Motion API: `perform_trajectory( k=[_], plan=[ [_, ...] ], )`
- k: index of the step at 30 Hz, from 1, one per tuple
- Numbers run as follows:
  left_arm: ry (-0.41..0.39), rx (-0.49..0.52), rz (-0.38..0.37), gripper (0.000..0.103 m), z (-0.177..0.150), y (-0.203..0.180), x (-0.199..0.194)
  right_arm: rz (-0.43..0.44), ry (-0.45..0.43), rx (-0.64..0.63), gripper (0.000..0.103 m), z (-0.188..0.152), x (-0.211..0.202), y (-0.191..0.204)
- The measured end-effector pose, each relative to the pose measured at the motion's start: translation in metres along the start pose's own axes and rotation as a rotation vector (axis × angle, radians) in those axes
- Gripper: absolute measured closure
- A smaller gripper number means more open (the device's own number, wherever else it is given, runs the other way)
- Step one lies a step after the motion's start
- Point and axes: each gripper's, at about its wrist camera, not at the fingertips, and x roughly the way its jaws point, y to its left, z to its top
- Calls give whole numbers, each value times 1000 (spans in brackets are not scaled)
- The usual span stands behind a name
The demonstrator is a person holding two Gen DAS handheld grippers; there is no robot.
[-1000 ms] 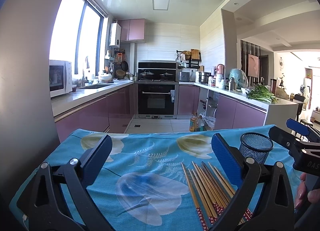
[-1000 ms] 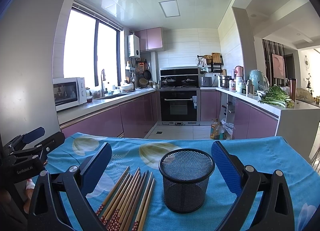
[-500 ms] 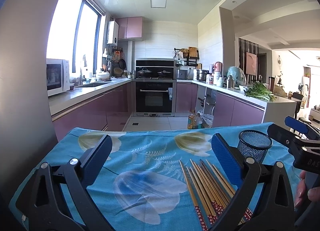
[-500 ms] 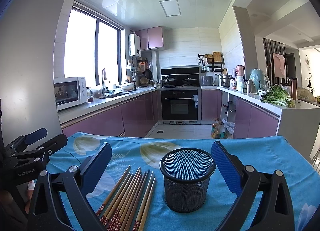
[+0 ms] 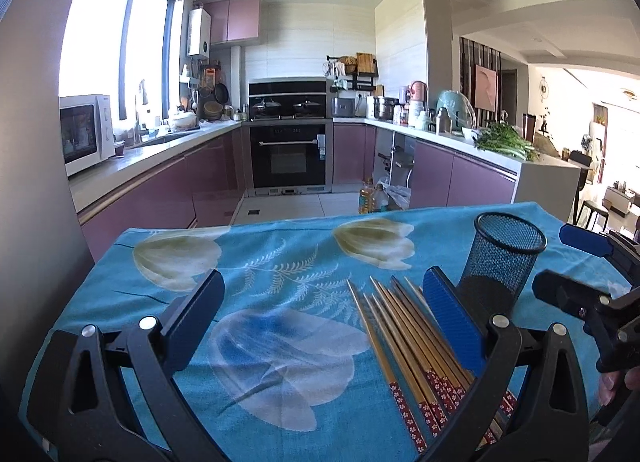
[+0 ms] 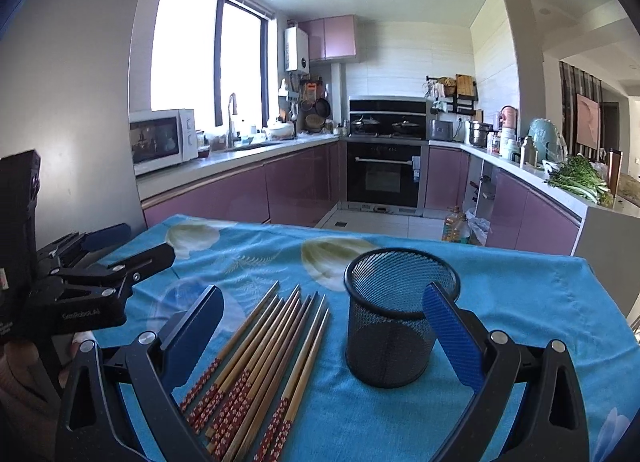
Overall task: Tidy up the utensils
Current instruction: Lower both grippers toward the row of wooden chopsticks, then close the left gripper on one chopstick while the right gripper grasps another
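Several wooden chopsticks (image 5: 404, 326) with red patterned ends lie side by side on the blue flowered tablecloth (image 5: 280, 262). A black mesh cup (image 5: 505, 258) stands upright and empty just right of them. In the right wrist view the chopsticks (image 6: 260, 354) lie left of the mesh cup (image 6: 396, 314). My left gripper (image 5: 324, 322) hangs open above the cloth, its right finger over the bundle. My right gripper (image 6: 324, 330) is open too, spanning the chopsticks and the cup, with nothing held. Each gripper shows at the edge of the other's view.
The tablecloth (image 6: 520, 294) drops off at the far edge toward the kitchen floor. Purple cabinets (image 6: 248, 198), an oven (image 6: 384, 178), a microwave (image 6: 160, 140) and greens (image 6: 580, 178) on the counter lie beyond. A grey wall (image 5: 32, 182) stands close on the left.
Both grippers have tilted down and moved a little closer to the table, so chopsticks and cup sit higher in view. The right gripper has swung slightly right. Nothing was grasped.
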Motion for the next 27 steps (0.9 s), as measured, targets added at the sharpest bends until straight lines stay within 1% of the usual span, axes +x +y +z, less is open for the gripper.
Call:
perform_trajectory(
  k=[2,3,5,6,8,10,12,15,16,20,23,27],
  plan=[
    [46,24,-8,7,-4,-3,10,33,72,-9,9,-7,11,2],
    [68,31,-17,11,-6,-4,15,40,108,-14,10,-10,17,4],
    [120,57,-36,16,-11,-7,26,44,166,-10,21,-17,27,4],
    [144,69,-40,19,-14,-9,32,50,191,-5,23,-19,32,4],
    [197,92,-49,23,-19,-12,44,48,232,5,31,-21,41,3],
    [250,100,-80,29,-25,-14,56,47,272,24,36,-24,49,0],
    [295,106,-109,34,-29,-16,68,39,303,43,42,-25,55,-5],
    [326,110,-140,37,-34,-19,79,41,341,66,49,-30,63,-11],
    [332,113,-148,38,-34,-21,82,42,351,70,53,-30,65,-12],
    [392,121,-174,51,-38,-25,97,38,396,64,64,-33,74,-13],
    [415,121,-194,62,-38,-27,104,34,412,53,67,-32,78,-12],
    [442,116,-209,69,-39,-28,112,27,437,37,70,-33,82,-11]
  ],
)
